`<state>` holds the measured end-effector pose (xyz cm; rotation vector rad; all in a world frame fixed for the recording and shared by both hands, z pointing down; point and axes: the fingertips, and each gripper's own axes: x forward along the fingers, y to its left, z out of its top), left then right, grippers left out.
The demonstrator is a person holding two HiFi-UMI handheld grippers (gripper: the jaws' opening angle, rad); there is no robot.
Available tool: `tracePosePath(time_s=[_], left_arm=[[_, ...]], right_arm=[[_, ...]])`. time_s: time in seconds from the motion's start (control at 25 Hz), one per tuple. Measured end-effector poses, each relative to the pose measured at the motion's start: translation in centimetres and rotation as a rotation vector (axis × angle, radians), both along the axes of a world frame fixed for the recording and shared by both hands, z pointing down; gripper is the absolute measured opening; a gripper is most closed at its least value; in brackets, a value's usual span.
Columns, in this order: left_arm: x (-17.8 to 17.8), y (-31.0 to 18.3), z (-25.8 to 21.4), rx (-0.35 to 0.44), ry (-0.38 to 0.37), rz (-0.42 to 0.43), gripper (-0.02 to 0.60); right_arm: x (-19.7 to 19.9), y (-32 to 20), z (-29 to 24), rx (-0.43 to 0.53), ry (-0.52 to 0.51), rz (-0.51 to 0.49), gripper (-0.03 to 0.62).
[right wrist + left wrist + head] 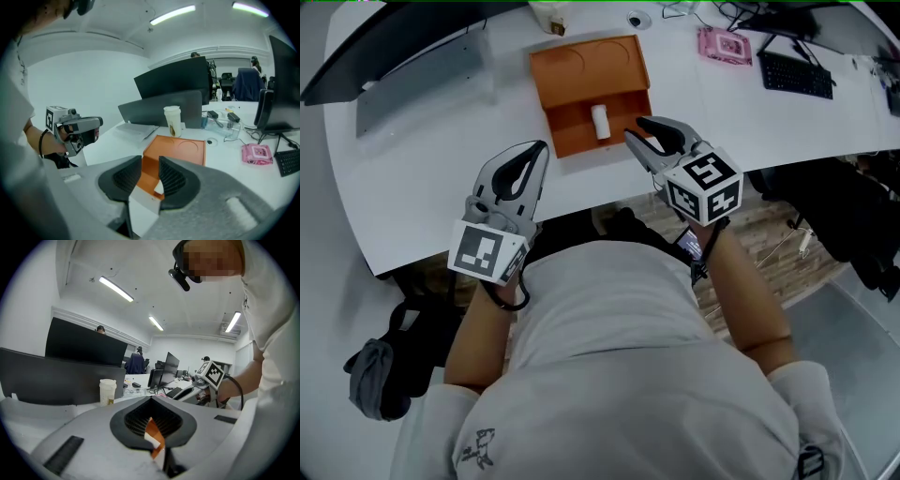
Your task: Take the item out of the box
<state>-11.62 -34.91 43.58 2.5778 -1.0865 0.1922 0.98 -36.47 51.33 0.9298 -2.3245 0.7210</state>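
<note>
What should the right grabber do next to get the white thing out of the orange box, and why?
Probably ease the right gripper left and forward so its open jaws straddle the white item. That item sits in the orange box, untouched, and the jaws hold nothing, just beside it.

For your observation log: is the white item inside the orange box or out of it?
Inside. The white item sits in the tray of the orange box, its lid laid open behind.

Box (591, 70): matt orange cardboard. Table (422, 187): smooth white. Right gripper (150, 168) fingers (172, 178): ribbed matt black pads.
</note>
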Motion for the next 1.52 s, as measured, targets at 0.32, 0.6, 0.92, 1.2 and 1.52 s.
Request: tracePosePath(time_s=[0.32, 0.6, 0.92, 1.2, 1.52], left_arm=[[-0.7, -1.3, 5.7, -0.088, 0.001, 0.034, -0.002], [-0.9, -2.7, 8.9, -0.125, -0.008, 0.048, -0.002], [-1.8, -3.2, 11.9, -0.169, -0.010, 0.055, -0.002], [-2.3, -3.6, 13.4, -0.188, -0.004, 0.053, -0.002], [-2.8, -3.3, 14.3, -0.209, 0.006, 0.043, -0.002]], right_arm=[[-1.3, -0.8, 6.3, -0.144, 0.041, 0.040, 0.117], [-2.1, -2.3, 10.9, -0.224, 0.098, 0.071, 0.124], [-2.9, -3.3, 16.0, -0.332, 0.194, 0.069, 0.133], [-2.7, -2.3, 19.6, -0.456, 0.272, 0.059, 0.134], [-2.7, -1.6, 21.3, -0.544, 0.365, 0.018, 0.158]])
